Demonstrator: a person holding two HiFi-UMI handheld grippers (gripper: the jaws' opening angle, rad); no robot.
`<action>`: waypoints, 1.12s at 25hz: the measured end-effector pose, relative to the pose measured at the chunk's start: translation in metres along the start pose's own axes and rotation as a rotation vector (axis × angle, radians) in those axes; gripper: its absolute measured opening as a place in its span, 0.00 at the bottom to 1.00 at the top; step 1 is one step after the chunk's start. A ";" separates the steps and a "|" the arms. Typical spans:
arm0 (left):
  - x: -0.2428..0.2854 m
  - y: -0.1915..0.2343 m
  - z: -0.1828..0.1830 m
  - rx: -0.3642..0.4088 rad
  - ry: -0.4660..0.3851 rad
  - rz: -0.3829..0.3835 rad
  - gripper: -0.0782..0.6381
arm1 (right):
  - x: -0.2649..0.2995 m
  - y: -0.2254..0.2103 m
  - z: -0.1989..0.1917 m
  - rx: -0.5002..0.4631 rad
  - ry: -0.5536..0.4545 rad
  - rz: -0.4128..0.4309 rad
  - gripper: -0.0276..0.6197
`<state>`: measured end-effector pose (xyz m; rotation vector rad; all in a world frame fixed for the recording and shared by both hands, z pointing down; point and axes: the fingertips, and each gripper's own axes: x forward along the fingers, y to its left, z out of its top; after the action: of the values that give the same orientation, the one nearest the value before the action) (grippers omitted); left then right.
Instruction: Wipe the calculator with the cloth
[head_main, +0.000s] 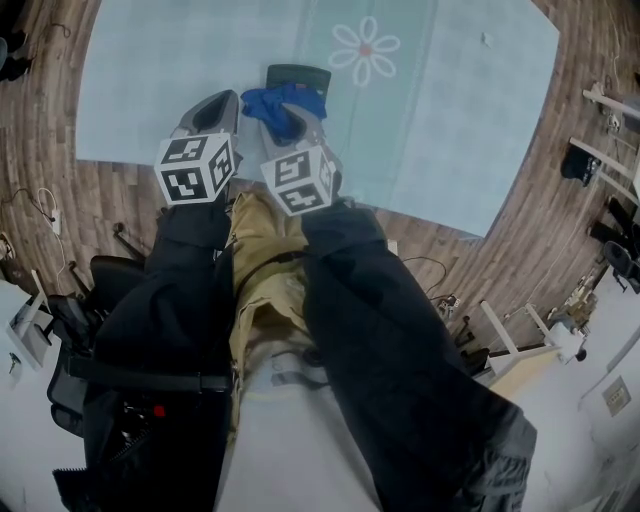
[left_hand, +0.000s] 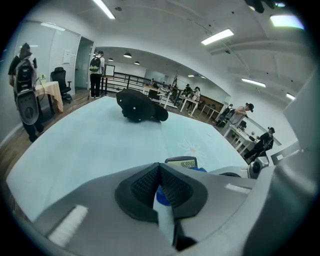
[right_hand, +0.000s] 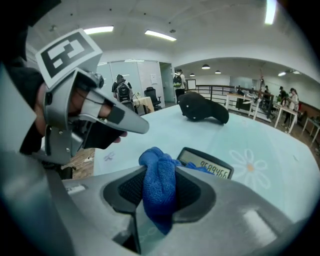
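We find the right tongs (right_hand: 159, 176) clamped on the blue cloth (right_hand: 155, 161), which is bunched between both pads and bulges out above them. The left tongs (left_hand: 159, 174) are closed, pads meeting at the tips with nothing gripped; only a sliver of blue shows through the slit beneath them. In the head view the left tongs sit at 9 o'clock of the right tongs, just beside them, both pointing toward 12 o'clock over the pale blue mat (head_main: 150, 80). The calculator (right_hand: 206, 164) lies flat on the mat at 12 o'clock of the right tongs, display lit with digits and facing up. The cloth overlaps the calculator's near edge; we cannot tell whether it presses on the casing. A white flower print (head_main: 365, 50) is on the mat at 1 o'clock of the calculator, near but apart. A black bag (left_hand: 140, 107) rests on the mat well beyond it, at 12 o'clock in both gripper views. Wooden floor (head_main: 60, 200) borders the mat.
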<state>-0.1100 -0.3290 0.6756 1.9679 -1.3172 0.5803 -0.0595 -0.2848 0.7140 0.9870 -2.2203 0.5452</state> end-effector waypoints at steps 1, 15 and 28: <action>-0.001 0.000 0.000 0.000 -0.001 0.001 0.10 | -0.001 0.008 -0.001 0.009 0.002 0.024 0.26; -0.019 0.016 0.008 -0.013 -0.038 0.024 0.10 | -0.062 -0.031 0.059 0.112 -0.157 -0.044 0.26; -0.025 0.028 -0.010 -0.037 -0.012 0.034 0.10 | -0.003 -0.077 0.017 -0.078 0.036 -0.203 0.27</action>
<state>-0.1448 -0.3132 0.6734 1.9250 -1.3620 0.5570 -0.0049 -0.3418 0.7083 1.1364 -2.0639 0.3791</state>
